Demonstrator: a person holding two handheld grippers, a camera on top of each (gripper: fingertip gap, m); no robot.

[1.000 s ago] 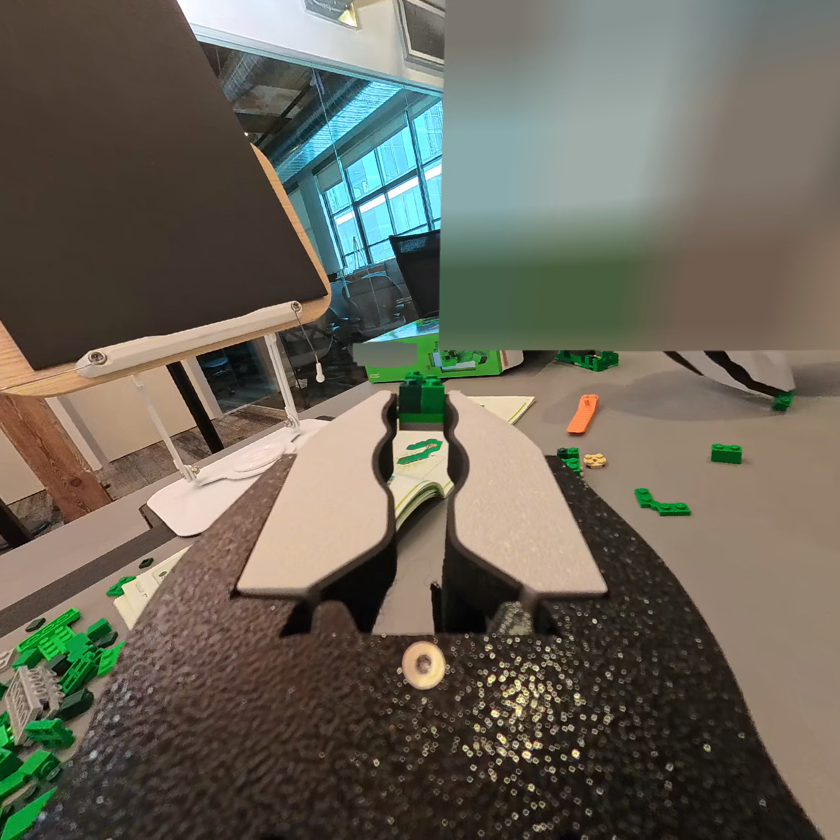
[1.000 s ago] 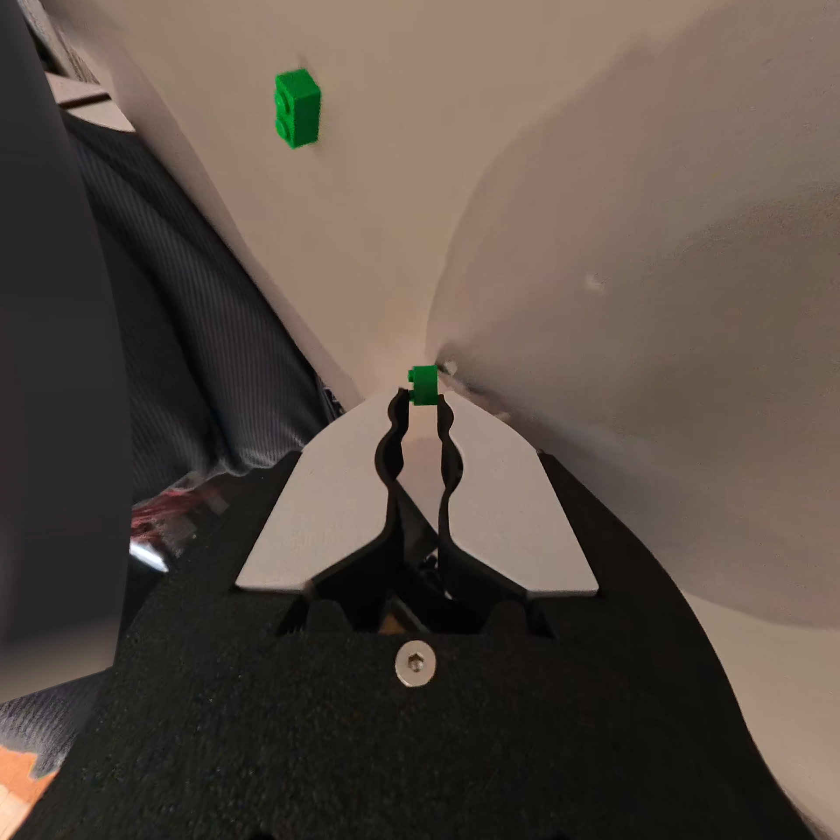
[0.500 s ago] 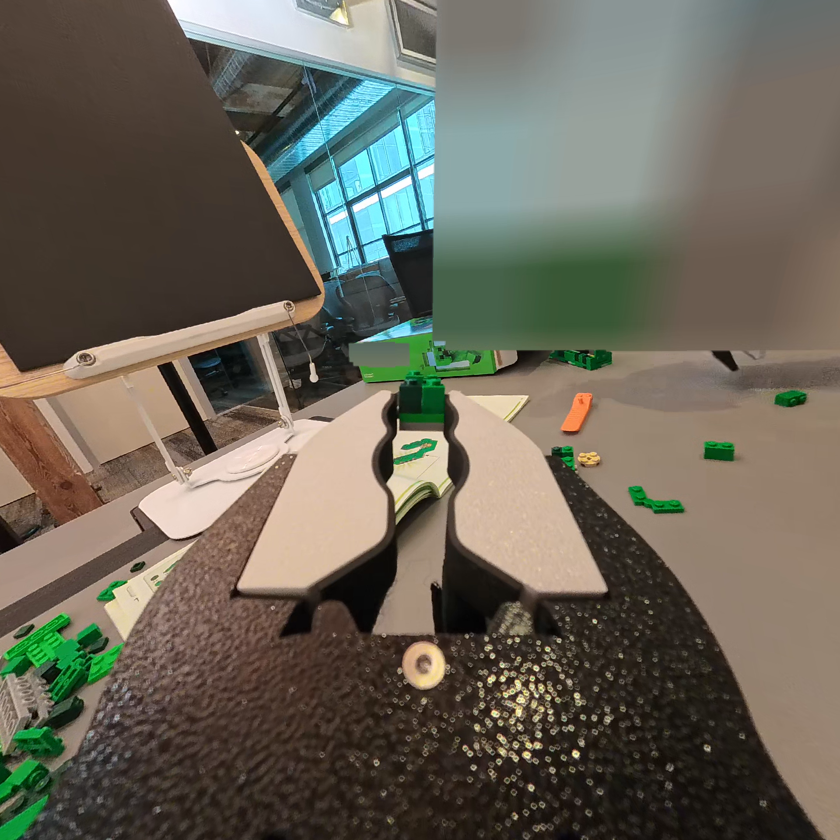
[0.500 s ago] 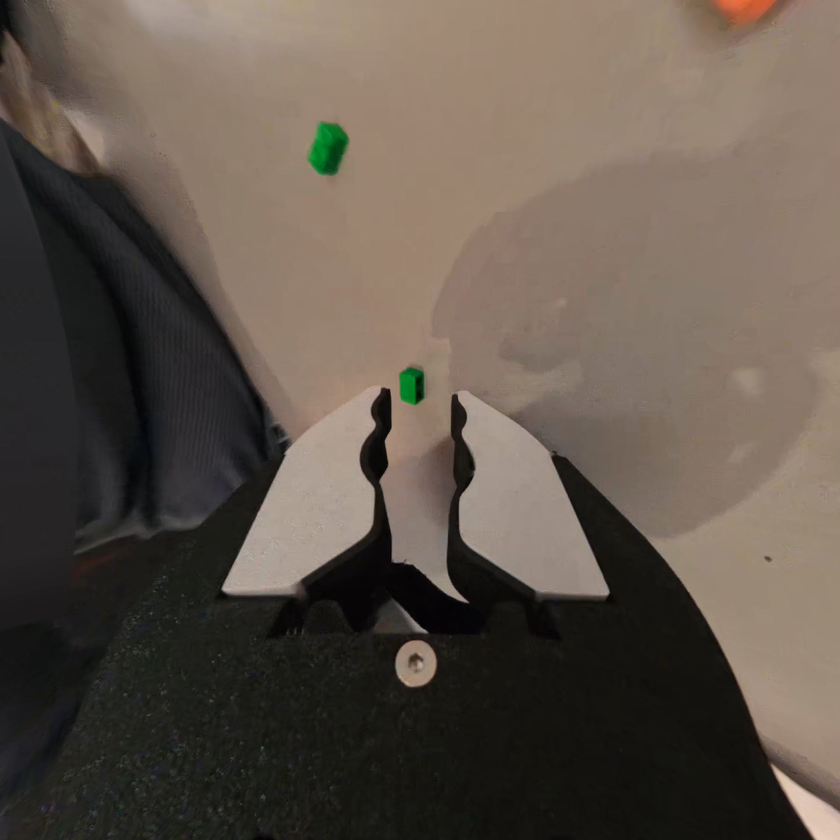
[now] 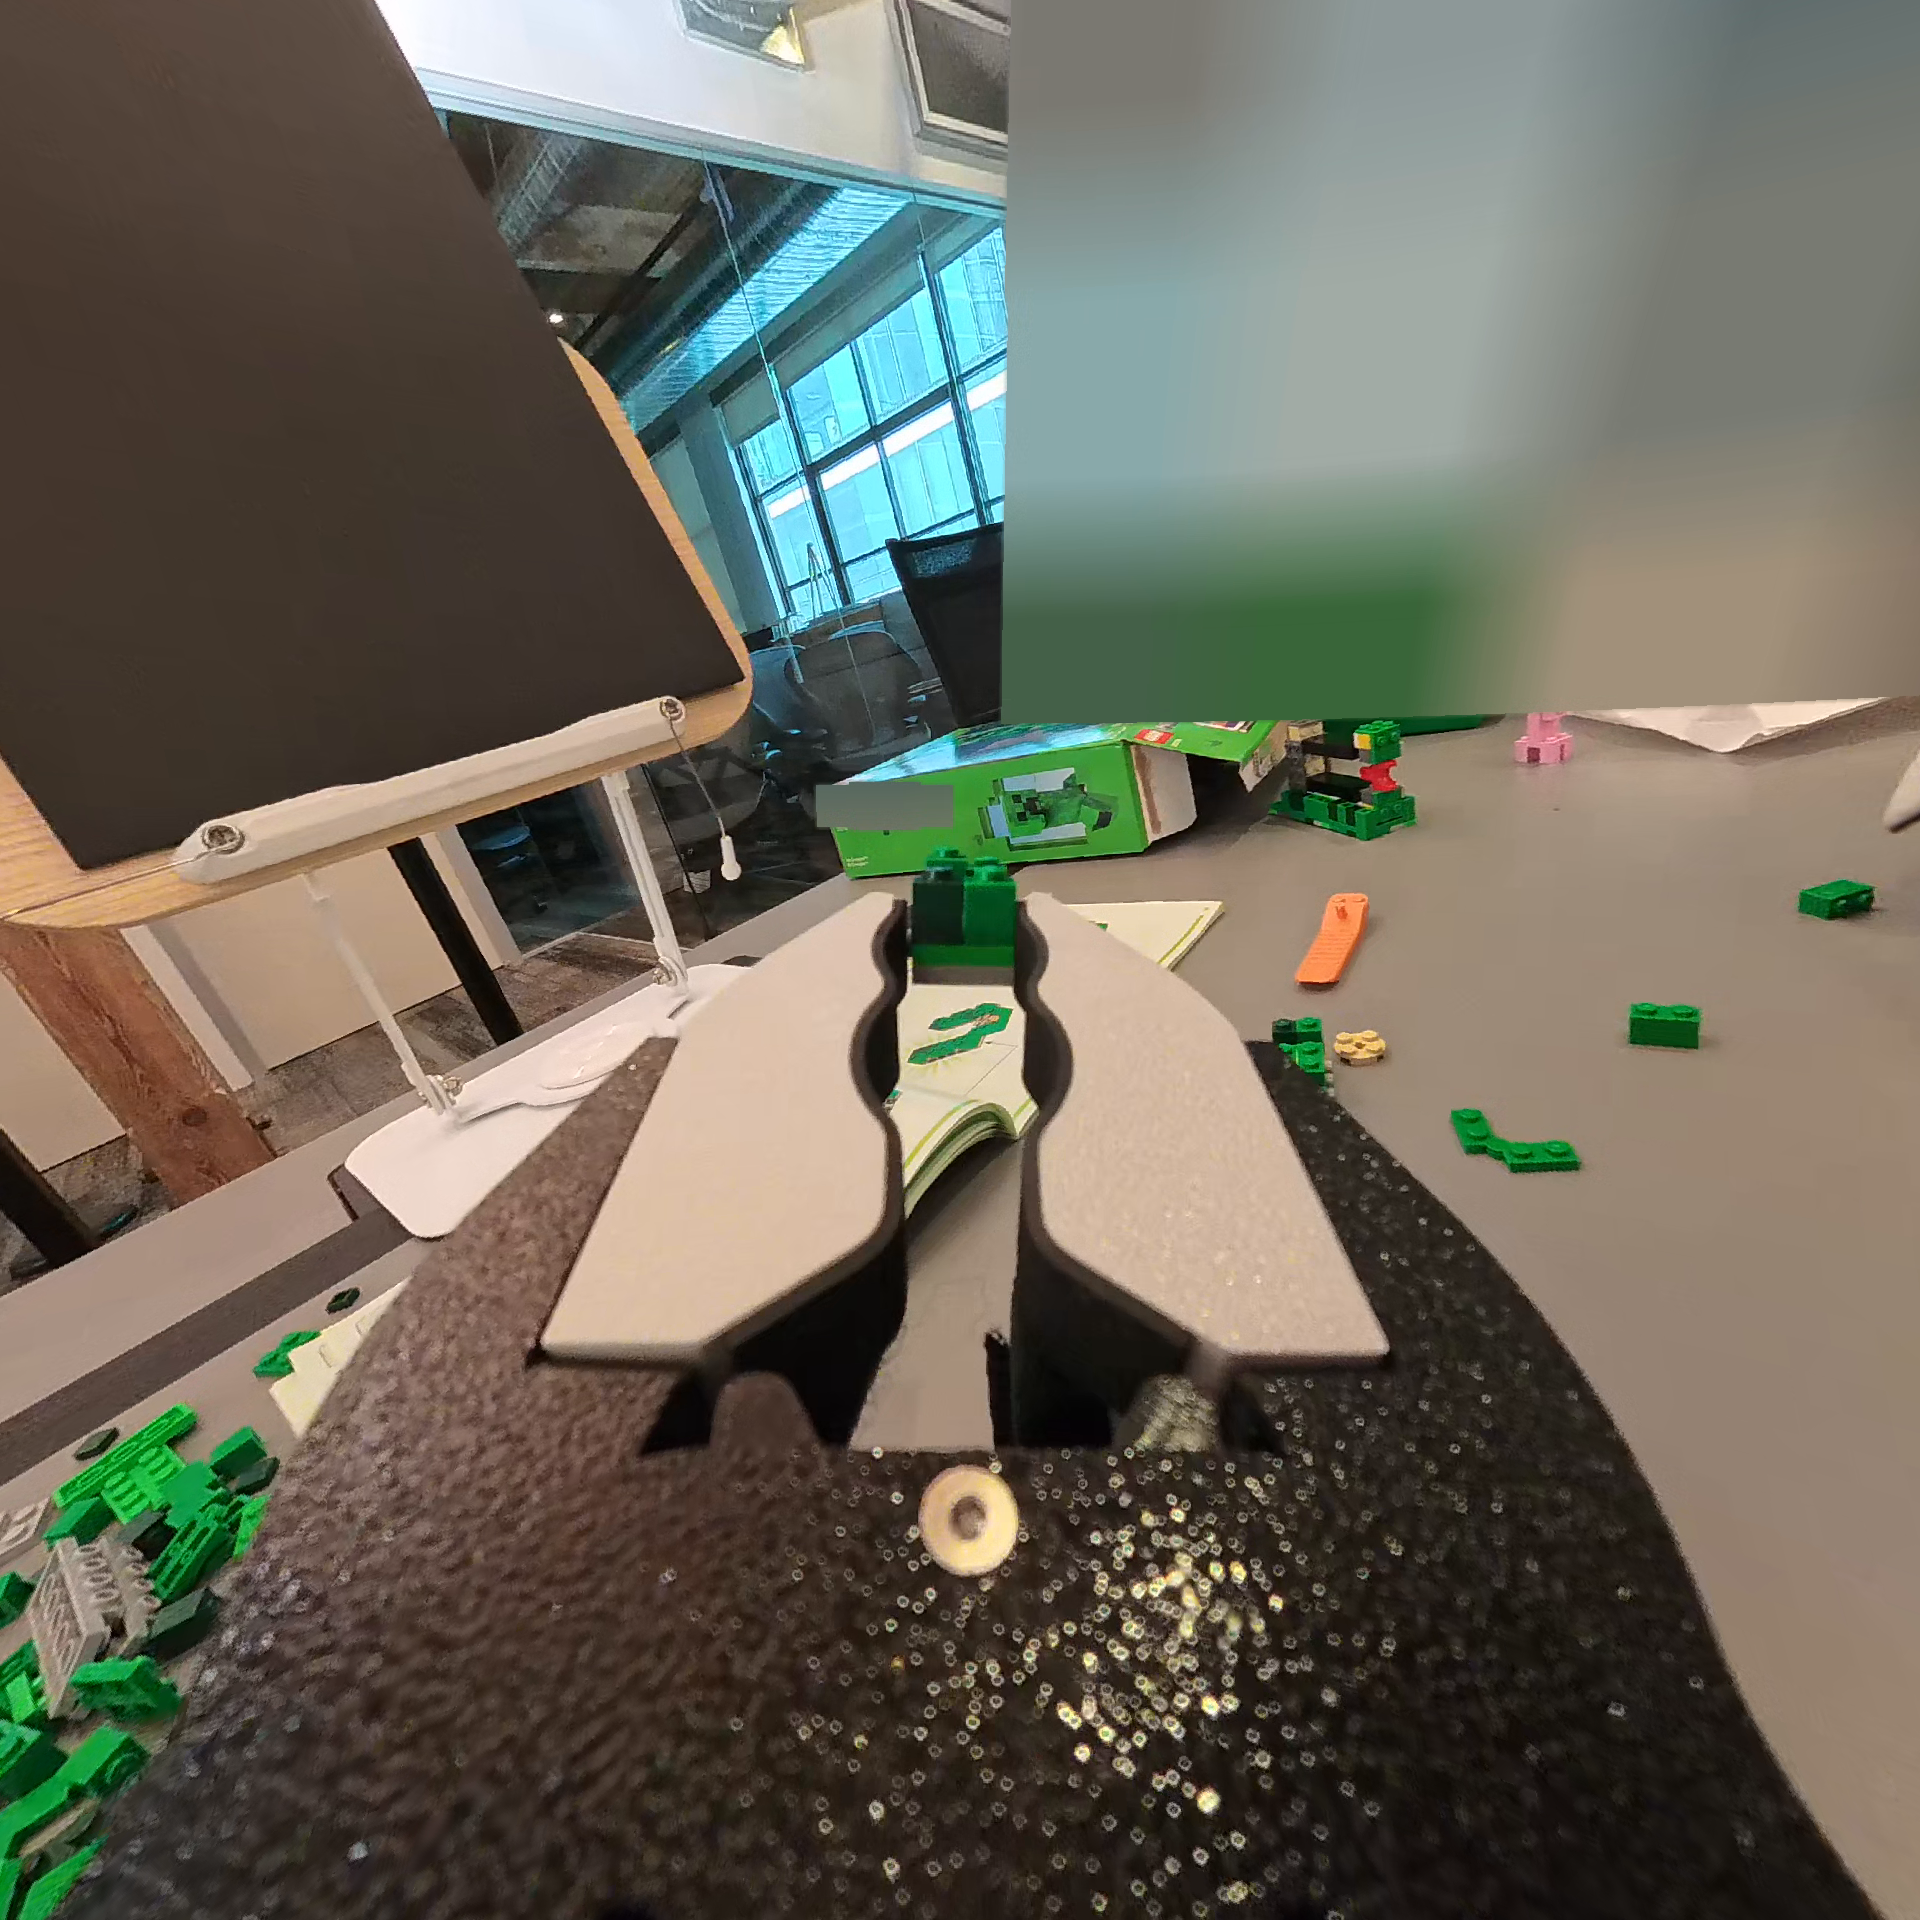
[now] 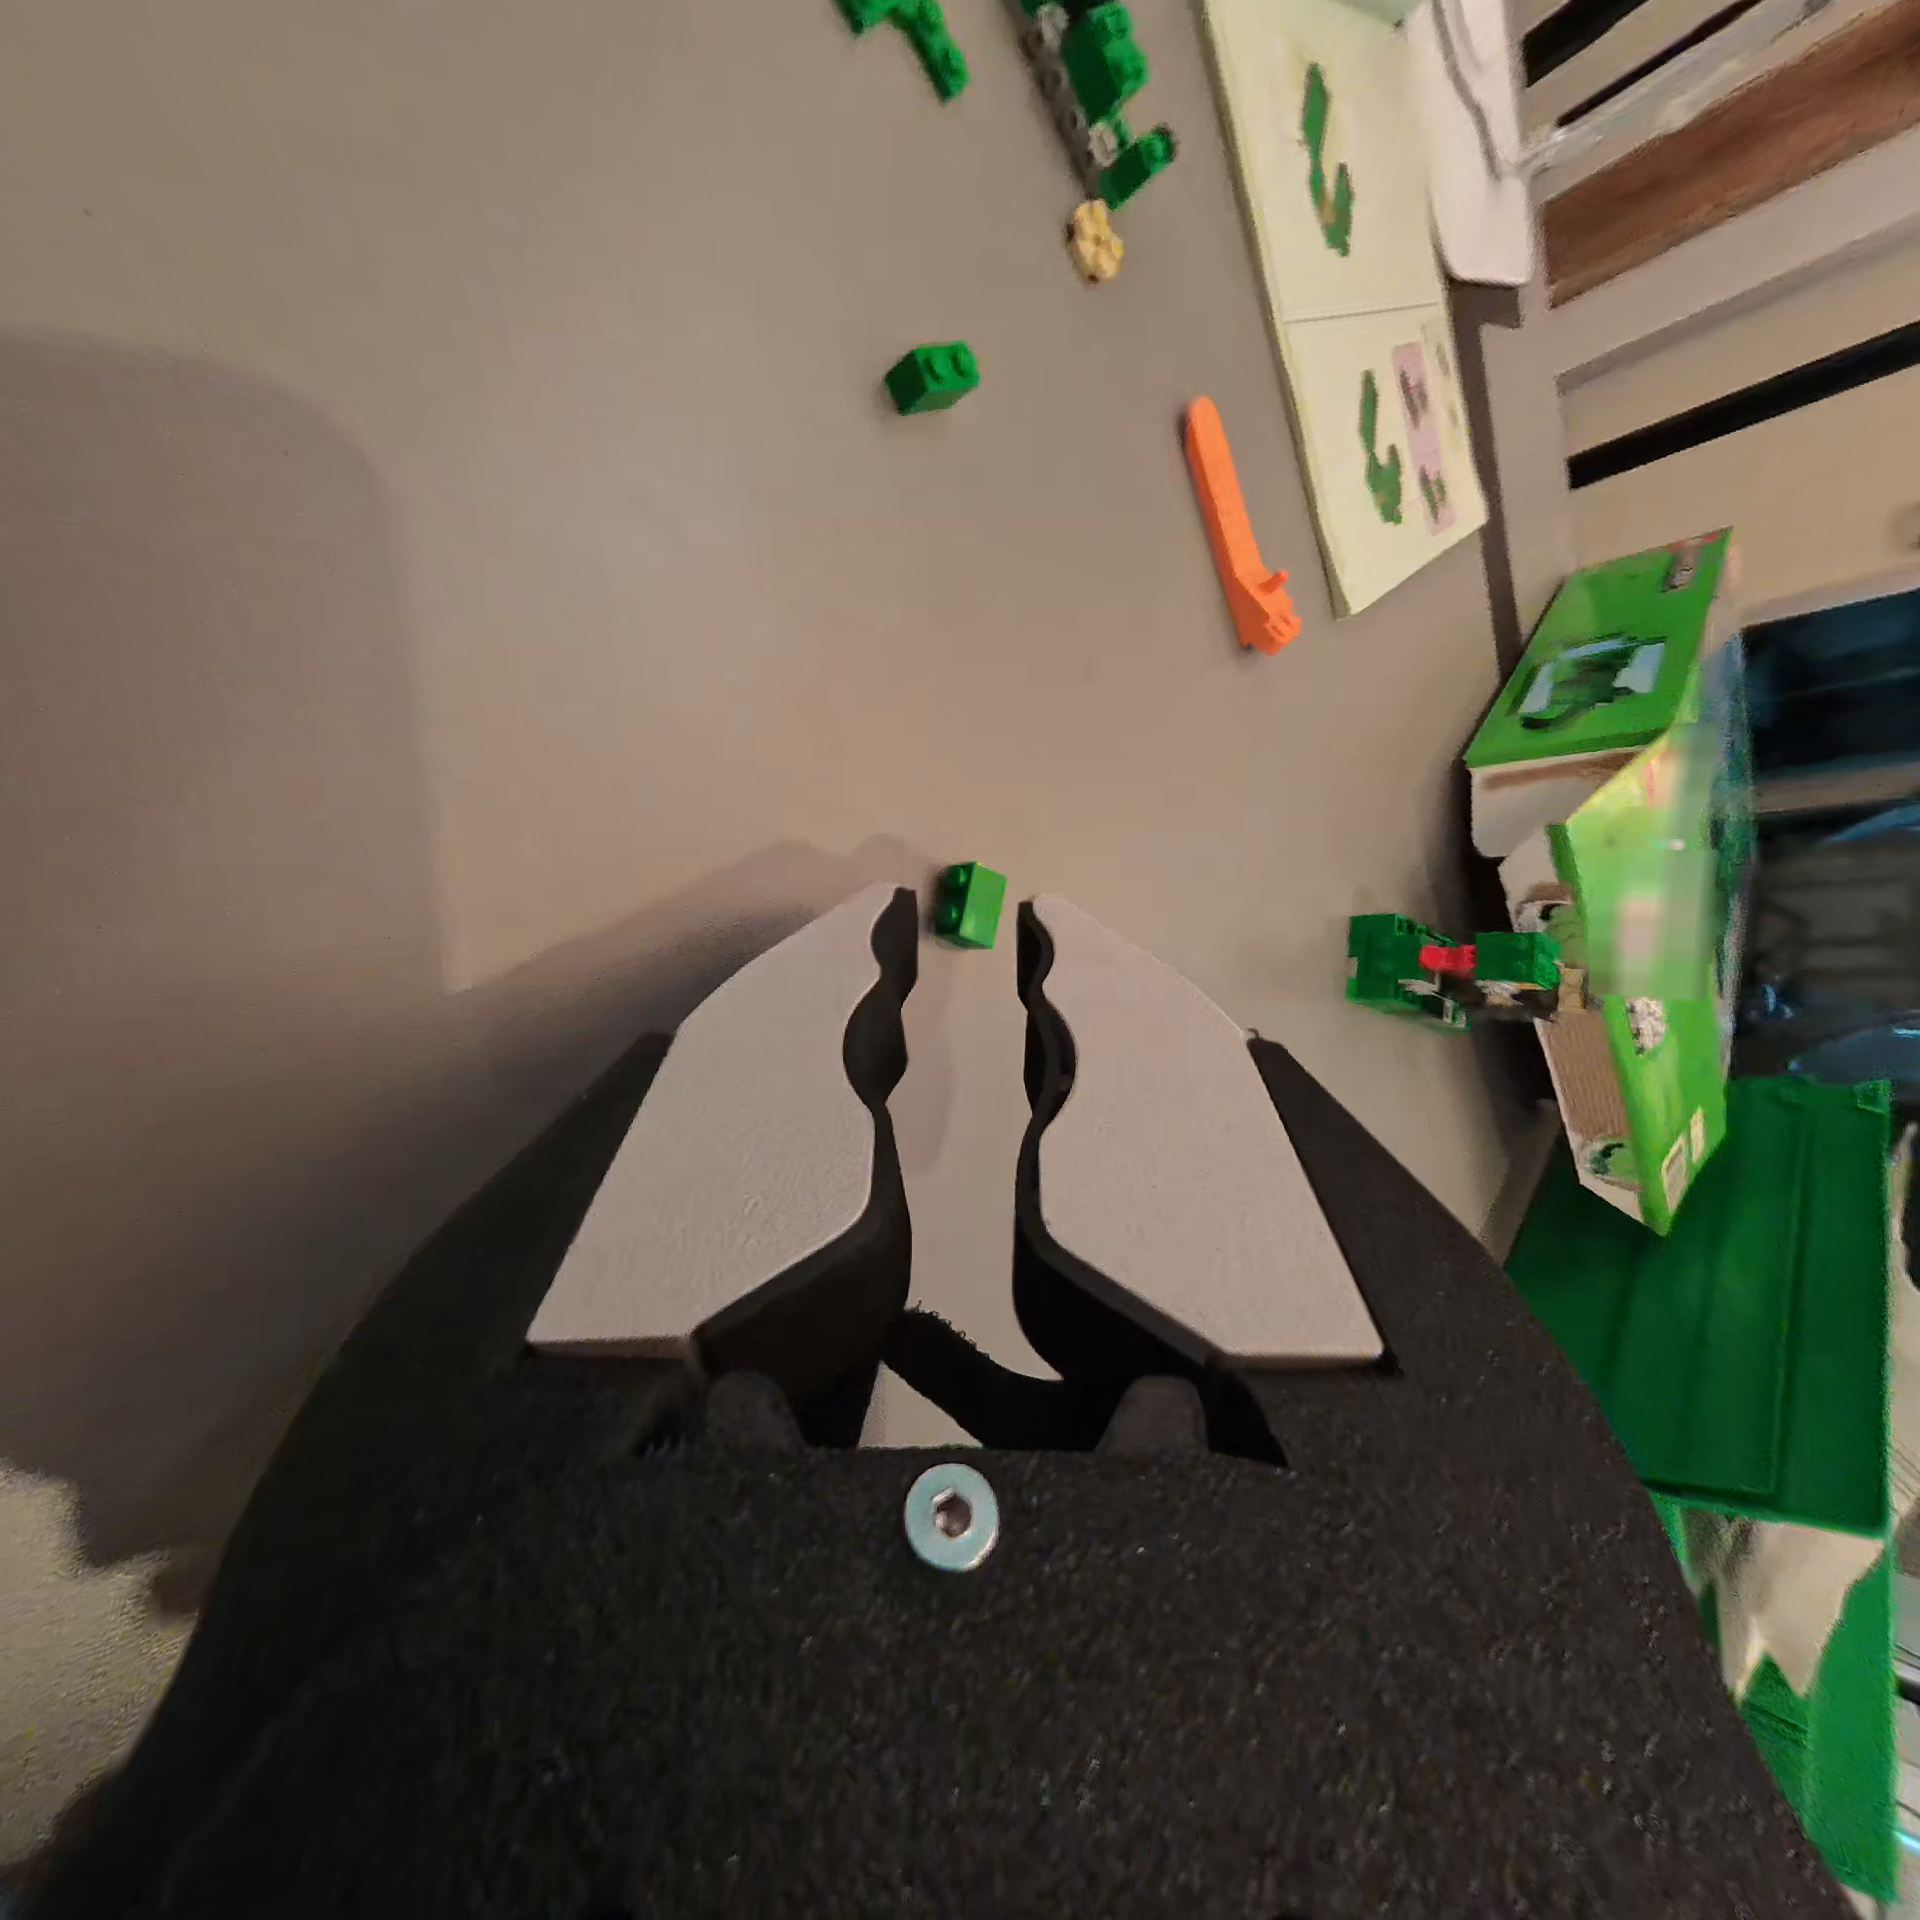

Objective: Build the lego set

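Left gripper (image 5: 962, 920) clamped on a small stack of green bricks (image 5: 962, 914), dark green on top with a brighter green layer beneath, pinched right at the fingertips and held up off the grey table (image 5: 1558, 1351). Below and beyond the tips an open instruction booklet (image 5: 961, 1091) lies flat, with a green carton (image 5: 1039, 816) on its side farther back. Just right of the carton stands a partly built green model (image 5: 1345, 779) with red and black bits. An orange brick separator (image 5: 1333, 938) rests near the booklet's far corner. Loose parts to the right: a tan round piece (image 5: 1360, 1046), a green brick (image 5: 1663, 1024), a green angled plate (image 5: 1515, 1143), another green brick (image 5: 1836, 899) farther off. Heap of green and grey pieces (image 5: 114, 1538) at lower left. A dark panel on a white stand (image 5: 499, 1122) fills the upper left. Right gripper (image 6: 966, 914): jaws parted narrowly, holding nothing. A small bright green brick (image 6: 969, 904) sits on the table between and just past the fingertips, tilted, apparently touching neither finger (image 6: 769, 1122). This view is rolled sideways; separator (image 6: 1233, 525), booklet (image 6: 1351, 332), carton (image 6: 1600, 665) and model (image 6: 1444, 971) show along its right side, and another green brick (image 6: 932, 376) lies well beyond the tips.
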